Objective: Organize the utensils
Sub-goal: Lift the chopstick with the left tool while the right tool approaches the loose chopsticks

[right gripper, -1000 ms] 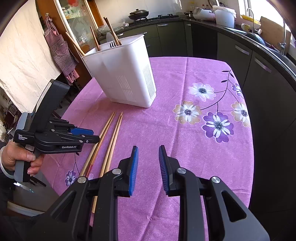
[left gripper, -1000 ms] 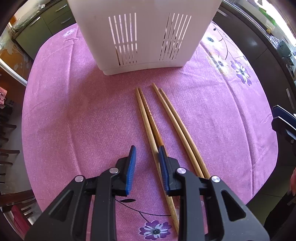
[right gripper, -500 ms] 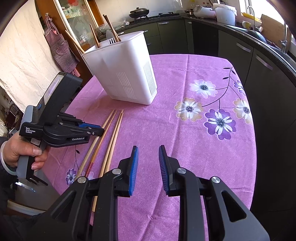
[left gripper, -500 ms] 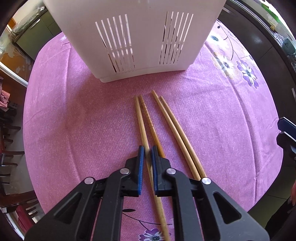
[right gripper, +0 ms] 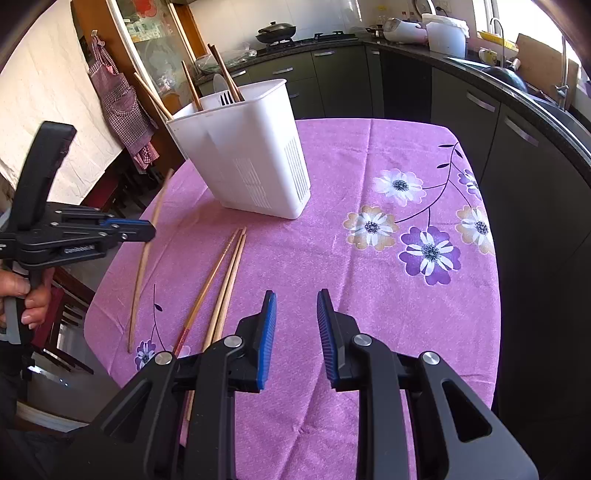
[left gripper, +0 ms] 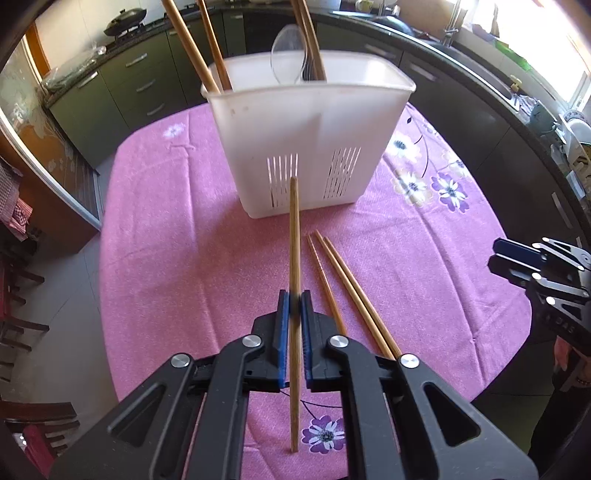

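Observation:
My left gripper (left gripper: 294,299) is shut on one wooden chopstick (left gripper: 294,229) and holds it off the table, its far end pointing at the white slotted utensil holder (left gripper: 310,140). In the right wrist view the left gripper (right gripper: 151,230) hangs at the left with that chopstick (right gripper: 140,288) slanting through it. Three more chopsticks (left gripper: 325,281) lie side by side on the purple flowered tablecloth (left gripper: 184,277), in front of the holder (right gripper: 251,155). The holder contains upright chopsticks, a spoon and a fork. My right gripper (right gripper: 296,295) hovers open and empty over the cloth, right of the loose chopsticks (right gripper: 221,269).
Dark kitchen cabinets and a worktop with pots (right gripper: 275,29) run behind and to the right of the table. Wooden chairs (left gripper: 18,325) stand at its left edge, and a checked apron (right gripper: 122,110) hangs nearby. A person's hand (right gripper: 22,295) grips the left tool. The right gripper (left gripper: 517,254) shows at the table's right edge.
My left gripper closed on one of the lying chopsticks and lifted it off the cloth, rising so the holder's open top came into view. The right gripper stayed put.

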A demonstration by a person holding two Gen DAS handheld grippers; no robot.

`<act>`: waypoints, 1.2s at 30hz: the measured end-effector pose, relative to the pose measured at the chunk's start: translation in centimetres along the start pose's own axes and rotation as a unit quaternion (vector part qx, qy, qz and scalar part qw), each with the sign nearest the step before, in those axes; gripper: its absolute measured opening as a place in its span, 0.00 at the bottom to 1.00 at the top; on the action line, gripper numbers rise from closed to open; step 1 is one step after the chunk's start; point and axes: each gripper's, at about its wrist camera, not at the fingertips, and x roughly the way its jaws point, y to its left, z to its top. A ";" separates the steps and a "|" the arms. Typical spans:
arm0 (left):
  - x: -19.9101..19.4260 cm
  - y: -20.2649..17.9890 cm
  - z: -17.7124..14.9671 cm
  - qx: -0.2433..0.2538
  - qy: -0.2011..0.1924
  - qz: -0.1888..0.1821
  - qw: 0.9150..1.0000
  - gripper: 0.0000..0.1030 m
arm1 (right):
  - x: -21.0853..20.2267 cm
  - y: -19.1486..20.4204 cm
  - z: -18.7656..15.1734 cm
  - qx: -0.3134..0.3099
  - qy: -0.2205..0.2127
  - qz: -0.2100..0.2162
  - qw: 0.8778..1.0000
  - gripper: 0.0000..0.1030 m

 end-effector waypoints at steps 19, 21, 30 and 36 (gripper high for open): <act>-8.9 2.3 -6.8 0.024 -0.117 0.010 0.993 0.06 | 5.9 4.8 1.4 -0.050 0.083 -0.002 0.995 0.23; -9.0 2.3 -7.1 0.026 -0.121 0.010 0.992 0.06 | 7.4 5.8 1.7 -0.058 0.100 -0.004 0.993 0.23; -9.4 2.8 -7.7 0.028 -0.128 0.009 0.991 0.06 | 11.8 8.2 2.5 -0.080 0.143 -0.030 0.986 0.23; -9.5 3.1 -7.8 0.025 -0.131 0.007 0.991 0.07 | 13.1 8.7 2.7 -0.088 0.154 -0.055 0.983 0.22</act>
